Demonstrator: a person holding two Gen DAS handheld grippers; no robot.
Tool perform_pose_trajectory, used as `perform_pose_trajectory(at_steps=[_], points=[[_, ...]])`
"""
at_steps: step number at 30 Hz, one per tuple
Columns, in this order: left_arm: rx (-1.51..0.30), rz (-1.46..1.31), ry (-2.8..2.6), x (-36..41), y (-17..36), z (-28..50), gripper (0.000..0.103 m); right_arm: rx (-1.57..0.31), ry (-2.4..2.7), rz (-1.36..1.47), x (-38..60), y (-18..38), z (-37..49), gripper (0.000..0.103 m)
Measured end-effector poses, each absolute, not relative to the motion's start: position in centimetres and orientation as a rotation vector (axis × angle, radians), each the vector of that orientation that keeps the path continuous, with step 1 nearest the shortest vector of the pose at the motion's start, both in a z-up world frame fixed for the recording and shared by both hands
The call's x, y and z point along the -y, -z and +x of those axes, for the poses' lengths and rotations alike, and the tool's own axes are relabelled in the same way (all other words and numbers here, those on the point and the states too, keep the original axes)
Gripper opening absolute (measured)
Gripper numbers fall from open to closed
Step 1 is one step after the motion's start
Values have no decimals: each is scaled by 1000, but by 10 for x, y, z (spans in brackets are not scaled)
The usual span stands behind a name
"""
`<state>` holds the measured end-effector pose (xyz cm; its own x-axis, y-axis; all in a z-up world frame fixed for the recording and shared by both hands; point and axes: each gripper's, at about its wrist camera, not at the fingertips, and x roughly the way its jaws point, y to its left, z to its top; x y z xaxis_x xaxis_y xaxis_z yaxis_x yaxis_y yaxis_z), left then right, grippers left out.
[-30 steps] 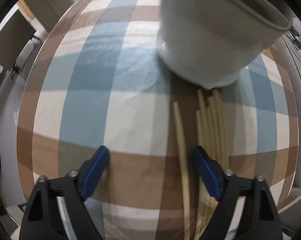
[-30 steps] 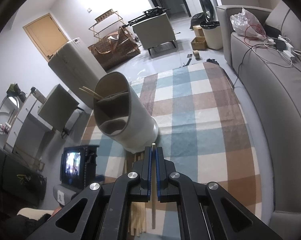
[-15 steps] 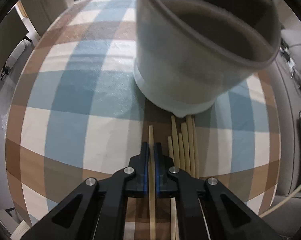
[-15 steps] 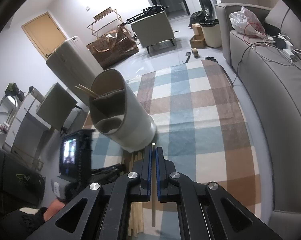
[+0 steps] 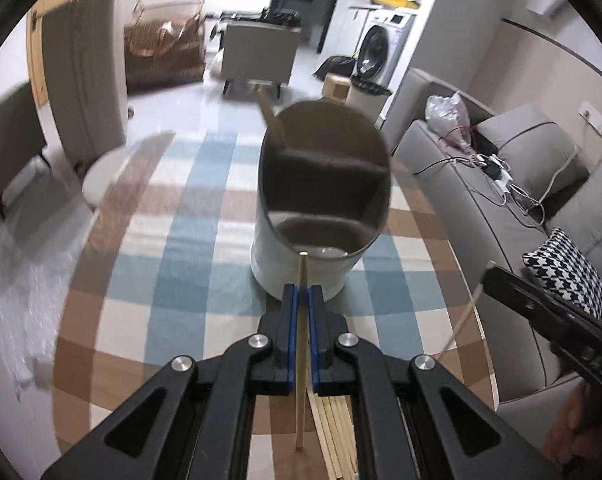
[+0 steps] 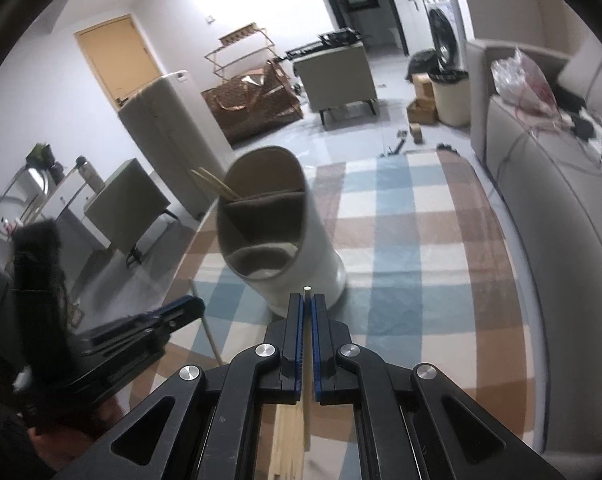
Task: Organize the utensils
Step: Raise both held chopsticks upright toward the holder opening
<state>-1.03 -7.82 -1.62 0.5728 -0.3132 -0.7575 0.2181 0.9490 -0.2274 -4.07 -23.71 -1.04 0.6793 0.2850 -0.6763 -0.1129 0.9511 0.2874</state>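
Note:
A white cylindrical utensil holder [image 5: 321, 216] with inner dividers stands on the checked tablecloth; it also shows in the right wrist view [image 6: 279, 236], with chopsticks [image 6: 213, 186] in its far compartment. My left gripper [image 5: 301, 292] is shut on one wooden chopstick [image 5: 300, 344], held above the table just before the holder. My right gripper [image 6: 307, 304] is shut on another chopstick [image 6: 307, 400], also raised before the holder. Several loose chopsticks [image 5: 335, 436] lie on the cloth below both grippers.
The round table [image 6: 441, 240] carries a blue, brown and cream checked cloth. A grey sofa [image 6: 561, 200] runs along the right. Chairs [image 5: 85, 92] stand at the left. The left gripper shows in the right wrist view [image 6: 141, 332].
My left gripper closed on a chopstick from the pile and lifted it, tilting up toward the holder. My right gripper kept its chopstick and stayed nearly still.

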Motion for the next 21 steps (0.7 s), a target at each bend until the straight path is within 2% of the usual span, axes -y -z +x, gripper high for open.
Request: perform_pose_trajectory(at_steps=[2, 11, 21], points=[[-902, -95, 319, 99, 19, 0, 1, -766, -227, 209, 232, 7, -42, 3], [-911, -54, 363, 97, 5, -4, 1, -700, -233, 148, 212, -5, -44, 3], [-912, -98, 362, 70, -29, -4, 1, -676, -197, 153, 205, -16, -56, 3]])
